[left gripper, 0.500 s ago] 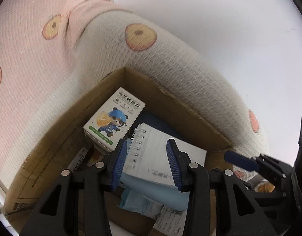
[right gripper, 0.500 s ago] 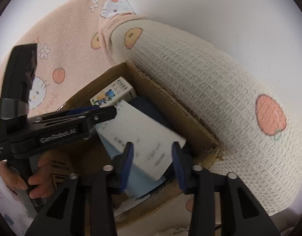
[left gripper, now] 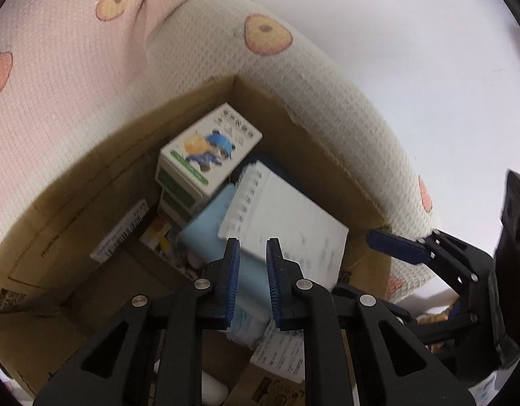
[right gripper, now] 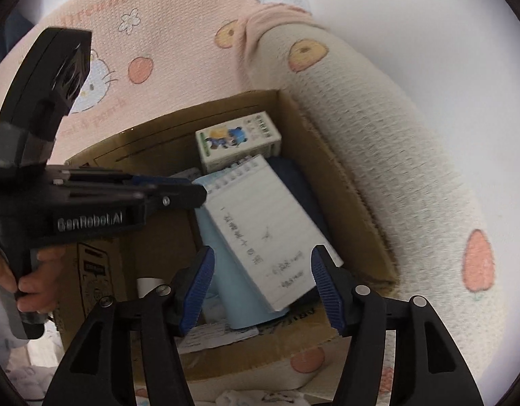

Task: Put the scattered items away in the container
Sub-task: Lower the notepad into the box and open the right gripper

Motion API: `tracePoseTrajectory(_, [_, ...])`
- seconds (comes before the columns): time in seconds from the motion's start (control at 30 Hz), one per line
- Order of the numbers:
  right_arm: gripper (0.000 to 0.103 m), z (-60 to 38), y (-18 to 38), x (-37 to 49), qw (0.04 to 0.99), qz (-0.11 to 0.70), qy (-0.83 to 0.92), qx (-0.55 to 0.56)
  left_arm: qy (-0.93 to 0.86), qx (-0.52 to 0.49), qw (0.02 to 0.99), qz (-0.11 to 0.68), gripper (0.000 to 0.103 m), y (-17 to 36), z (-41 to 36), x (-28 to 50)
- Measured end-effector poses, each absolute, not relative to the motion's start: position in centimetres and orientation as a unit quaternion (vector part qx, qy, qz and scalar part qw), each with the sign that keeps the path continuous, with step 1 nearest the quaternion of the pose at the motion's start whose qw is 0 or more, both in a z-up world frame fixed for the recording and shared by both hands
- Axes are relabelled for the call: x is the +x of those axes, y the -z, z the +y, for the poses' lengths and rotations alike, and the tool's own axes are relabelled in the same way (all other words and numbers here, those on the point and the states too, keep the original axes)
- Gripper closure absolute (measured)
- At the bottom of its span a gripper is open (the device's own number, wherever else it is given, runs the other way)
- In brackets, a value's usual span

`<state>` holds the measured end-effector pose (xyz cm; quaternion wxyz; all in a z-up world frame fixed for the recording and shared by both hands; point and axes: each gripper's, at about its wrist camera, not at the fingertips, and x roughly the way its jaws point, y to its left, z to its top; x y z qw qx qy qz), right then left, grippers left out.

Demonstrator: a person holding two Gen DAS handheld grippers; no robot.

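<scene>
The notepad (right gripper: 260, 226) is lying blurred in the cardboard box (right gripper: 344, 182), spiral end far; right gripper (right gripper: 261, 289) fingers have just been opening, holding nothing; left gripper (left gripper: 252, 280) fingers have just been closing, narrowed on nothing.

Both pictures were round and bent like a fishbowl, with black corners all around. The light was soft and even, and the white wall (left gripper: 412, 34) looked very bright, almost washed out. It was darker and shadowy deep inside the cardboard box (left gripper: 74, 237). The notepad (right gripper: 260, 230) looked smeared in both views, and the blanket (right gripper: 378, 142) was fuzzy in the right view.
</scene>
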<state>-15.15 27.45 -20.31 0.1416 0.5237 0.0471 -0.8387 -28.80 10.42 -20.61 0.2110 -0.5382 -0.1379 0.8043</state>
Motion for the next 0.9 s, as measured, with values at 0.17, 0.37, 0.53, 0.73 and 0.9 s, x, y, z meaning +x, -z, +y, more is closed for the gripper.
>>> tracePoseTrajectory(0.17, [0.046,27.5,22.1,-15.7,0.146,0.046,0.821,0.551,-0.794,-0.553,0.213,-0.139,0.085,21.4,10.3,-29.2])
tracePoseTrajectory(0.37, [0.046,26.6,23.8,-15.9,0.144,0.088,0.81,0.562,-0.786,-0.553,0.221,-0.165,0.085,22.1,10.6,-29.9])
tracePoseTrajectory(0.53, [0.046,26.5,24.7,-16.3,0.117,0.123,0.81,0.561,-0.78,-0.559,0.226,-0.17,0.085,22.7,11.0,-30.5])
tracePoseTrajectory(0.73, [0.045,27.1,24.9,-16.2,0.083,0.136,0.819,0.551,-0.775,-0.562,0.234,-0.17,0.085,23.0,11.4,-30.5])
tracePoseTrajectory(0.9, [0.045,27.4,24.2,-15.4,0.083,0.109,0.826,0.547,-0.787,-0.556,0.226,-0.143,0.085,22.3,11.7,-29.9])
